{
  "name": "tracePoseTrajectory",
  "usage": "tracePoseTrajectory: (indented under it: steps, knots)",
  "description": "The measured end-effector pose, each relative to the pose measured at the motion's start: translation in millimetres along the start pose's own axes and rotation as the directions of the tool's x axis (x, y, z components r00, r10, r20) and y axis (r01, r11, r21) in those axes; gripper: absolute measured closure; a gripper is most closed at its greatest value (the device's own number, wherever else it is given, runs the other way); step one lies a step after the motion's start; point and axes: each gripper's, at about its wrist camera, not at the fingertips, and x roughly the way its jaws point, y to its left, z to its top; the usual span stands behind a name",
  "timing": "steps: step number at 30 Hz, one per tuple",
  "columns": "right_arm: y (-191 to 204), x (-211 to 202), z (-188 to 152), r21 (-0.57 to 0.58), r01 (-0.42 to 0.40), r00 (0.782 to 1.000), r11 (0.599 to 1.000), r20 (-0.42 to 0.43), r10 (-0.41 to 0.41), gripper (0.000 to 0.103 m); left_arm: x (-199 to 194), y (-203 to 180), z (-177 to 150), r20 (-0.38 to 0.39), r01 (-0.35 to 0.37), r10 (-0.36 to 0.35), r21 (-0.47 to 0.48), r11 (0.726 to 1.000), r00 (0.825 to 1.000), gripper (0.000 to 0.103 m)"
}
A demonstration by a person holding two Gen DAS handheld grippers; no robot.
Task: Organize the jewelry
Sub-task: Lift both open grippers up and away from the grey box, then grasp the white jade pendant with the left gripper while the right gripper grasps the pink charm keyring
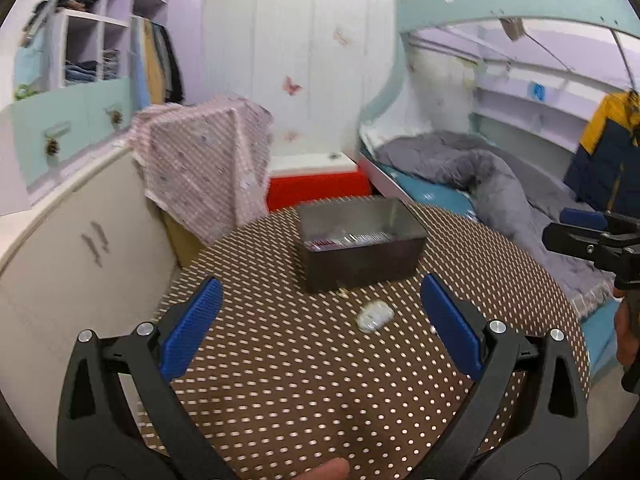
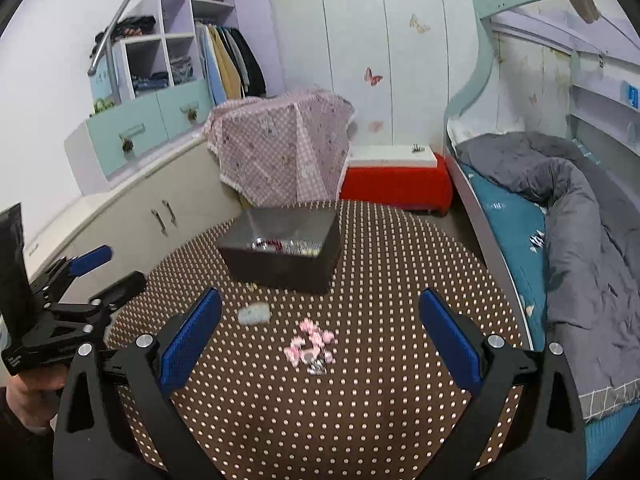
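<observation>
A dark grey open box (image 1: 362, 246) (image 2: 282, 254) with several jewelry pieces inside stands on a round table with a brown dotted cloth (image 1: 280, 380) (image 2: 380, 400). A small clear bag (image 1: 375, 315) (image 2: 253, 314) lies in front of the box. A pink flower piece of jewelry (image 2: 311, 346) lies on the cloth nearer to me. My left gripper (image 1: 320, 320) is open above the cloth, with the clear bag lying between its fingers' lines. My right gripper (image 2: 320, 328) is open, with the pink piece below its gap. Each gripper shows at the other view's edge (image 1: 592, 236) (image 2: 86, 276).
Behind the table stand a pink cloth-covered object (image 2: 280, 152), a red and white stool (image 2: 396, 180) and white cabinets (image 2: 152, 216) at left. A bed with a grey quilt (image 2: 580, 232) runs along the right. A hand (image 2: 28, 392) holds the left gripper.
</observation>
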Motion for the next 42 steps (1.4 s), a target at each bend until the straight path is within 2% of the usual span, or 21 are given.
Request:
tracePoseTrajectory:
  steps: [7,13,15,17,19,20,21,22,23,24,28,31,33,35,36,37,39,41,42]
  knots:
    - [-13.5,21.7,-15.1,0.034,0.007,0.997,0.999,-0.075,-0.004,0.008,56.5,-17.2,-18.2,-0.124,0.053,-0.046,0.057,0.997,0.991,0.006]
    - [-16.8,40.4,-24.0,0.028,0.011,0.991,1.0,-0.134,-0.007,0.008,99.1,-27.0,-27.8,-0.229,0.069,-0.051,0.072,0.995,0.972,0.007]
    - [-18.5,47.1,-28.1,0.028,0.01,0.987,1.0,-0.159,-0.005,0.008,111.9,-29.6,-29.3,-0.284,0.085,-0.063,0.067,0.994,0.957,0.014]
    - [-20.8,52.4,-31.4,0.033,0.004,0.984,0.999,-0.177,0.002,0.008,117.9,-32.3,-28.6,-0.306,0.093,-0.067,0.071,0.993,0.95,0.016]
    - [-21.3,56.2,-33.3,0.029,-0.002,0.982,1.0,-0.189,0.008,0.008,125.7,-36.4,-29.1,-0.337,0.111,-0.077,0.081,0.991,0.938,0.024]
    - [-21.0,57.7,-33.9,0.027,-0.006,0.981,1.0,-0.193,0.011,0.009,129.9,-38.5,-30.7,-0.357,0.122,-0.085,0.083,0.989,0.93,0.035]
    - [-21.7,58.0,-34.1,0.027,-0.013,0.981,1.0,-0.194,0.019,0.01,132.2,-39.9,-31.2,-0.367,0.126,-0.086,0.086,0.988,0.926,0.039]
    - [-21.6,58.3,-34.6,0.027,-0.018,0.98,0.999,-0.195,0.023,0.01,131.0,-41.0,-30.5,-0.361,0.142,-0.102,0.085,0.986,0.927,0.047]
    - [-21.3,59.0,-35.4,0.024,-0.019,0.98,1.0,-0.198,0.023,0.01,130.9,-41.6,-30.1,-0.359,0.15,-0.11,0.084,0.985,0.927,0.061]
    - [-21.2,59.9,-36.1,0.023,-0.02,0.98,1.0,-0.2,0.024,0.012,129.7,-41.7,-30.4,-0.356,0.154,-0.116,0.08,0.985,0.927,0.067]
    - [-20.3,64.2,-41.5,0.012,-0.03,0.975,0.999,-0.22,0.031,0.02,123.3,-38.1,-32.3,-0.351,0.162,-0.135,0.049,0.986,0.927,0.068]
    - [-14.9,73.2,-46.9,0.001,-0.059,0.965,0.998,-0.254,0.057,0.022,113.7,-34.9,-35.7,-0.344,0.157,-0.139,0.025,0.987,0.929,0.068]
    - [-9.2,77.3,-49.2,-0.022,-0.072,0.963,0.997,-0.263,0.063,0.026,106.8,-33.2,-38.4,-0.339,0.156,-0.144,0.007,0.988,0.93,0.068]
    - [-3.4,82.6,-50.7,-0.046,-0.082,0.959,0.996,-0.275,0.066,0.038,100.8,-31.3,-40.3,-0.33,0.146,-0.142,-0.012,0.989,0.933,0.069]
    - [-0.3,87.2,-52.7,-0.062,-0.081,0.956,0.995,-0.285,0.06,0.049,96.4,-28.6,-41.6,-0.325,0.141,-0.141,-0.025,0.99,0.935,0.069]
    - [1.9,91.0,-54.7,-0.078,-0.073,0.954,0.994,-0.295,0.047,0.054,94.9,-27.1,-40.5,-0.323,0.137,-0.14,-0.033,0.99,0.936,0.069]
    - [4.4,90.8,-54.6,-0.098,-0.066,0.959,0.993,-0.281,0.036,0.059,87.5,-20.9,-42.0,-0.315,0.124,-0.134,-0.053,0.991,0.94,0.069]
    - [4.3,91.1,-54.1,-0.109,-0.073,0.959,0.991,-0.281,0.04,0.071,83.1,-16.9,-41.0,-0.309,0.119,-0.132,-0.063,0.991,0.942,0.071]
    - [5.6,90.4,-54.1,-0.128,-0.076,0.958,0.989,-0.283,0.037,0.083,80.6,-14.3,-40.8,-0.306,0.118,-0.133,-0.068,0.991,0.943,0.078]
